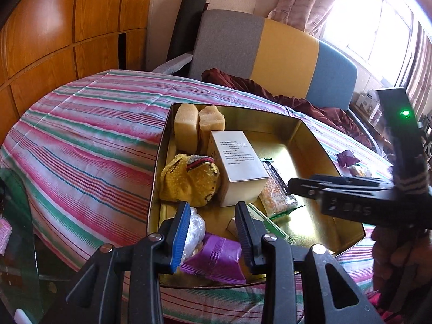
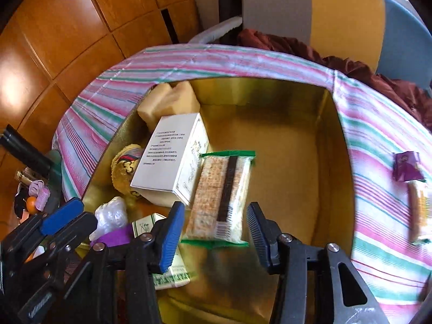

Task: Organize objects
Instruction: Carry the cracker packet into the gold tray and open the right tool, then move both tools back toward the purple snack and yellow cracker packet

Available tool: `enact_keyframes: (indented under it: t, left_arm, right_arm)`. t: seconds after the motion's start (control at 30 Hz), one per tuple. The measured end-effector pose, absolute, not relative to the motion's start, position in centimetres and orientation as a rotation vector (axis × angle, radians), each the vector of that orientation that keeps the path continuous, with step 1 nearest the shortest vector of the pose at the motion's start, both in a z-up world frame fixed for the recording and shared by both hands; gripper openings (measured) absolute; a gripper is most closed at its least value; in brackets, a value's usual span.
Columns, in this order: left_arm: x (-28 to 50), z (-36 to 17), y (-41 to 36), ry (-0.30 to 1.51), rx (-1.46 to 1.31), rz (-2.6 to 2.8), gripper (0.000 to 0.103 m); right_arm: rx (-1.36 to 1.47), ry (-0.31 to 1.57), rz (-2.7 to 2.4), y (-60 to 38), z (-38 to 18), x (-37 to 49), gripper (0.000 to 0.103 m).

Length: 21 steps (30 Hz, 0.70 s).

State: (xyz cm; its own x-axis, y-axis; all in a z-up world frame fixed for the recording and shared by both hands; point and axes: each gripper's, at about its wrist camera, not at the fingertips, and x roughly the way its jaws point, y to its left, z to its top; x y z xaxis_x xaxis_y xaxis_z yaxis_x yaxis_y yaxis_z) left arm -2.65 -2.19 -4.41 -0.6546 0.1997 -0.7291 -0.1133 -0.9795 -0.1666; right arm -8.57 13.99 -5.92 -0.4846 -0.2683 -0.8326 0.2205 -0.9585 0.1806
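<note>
Right now I am partway through filling the gold tin (image 2: 334,145), which sits on a striped cloth (image 1: 89,135) over the worktop. Along its left side the tin already holds two sponge blocks (image 1: 198,125), a yellow knitted toy (image 1: 189,179), a white box (image 1: 237,167), a clear plastic bag (image 1: 195,225), a purple packet (image 1: 216,259) and a green-and-white carton (image 2: 172,275).

My right hand-held gripper (image 2: 213,233) hangs over a cracker pack (image 2: 221,202) with green ends, which lies flat on the tin floor just beside the white box. Its jaws stand moderately apart on either side of the pack's near end, and the pads do not press on it, so I judge that the pack is set down and this placing step is about over.

My left hand-held gripper (image 1: 213,232) hovers at the near edge of the tin with its jaws narrow and nothing between them.

Outside the tin, on the cloth to the right, another purple packet (image 2: 407,166) and a second cracker pack (image 2: 419,210) remain. I judge the next move calls for lifting the right hand-held gripper clear, swinging it over the tin wall to that side, opening wider and lining up along one of those items.
</note>
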Motion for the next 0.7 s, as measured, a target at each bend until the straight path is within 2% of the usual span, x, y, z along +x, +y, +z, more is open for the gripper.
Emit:
enact_keyframes:
  t: [0.2,0.7]
  left_arm:
    - [-2.1,-4.1,-0.8,-0.101,-1.196,2.685,0.034]
    - [-1.7,-3.2,4.1,0.061,-1.163,2.606,0.034]
  right_arm:
    - [1.339,-0.088,-2.568,17.0,-3.8,-7.0,0.068]
    - [1.344,-0.189,-2.866,32.4,-0.4,-5.2,0.077]
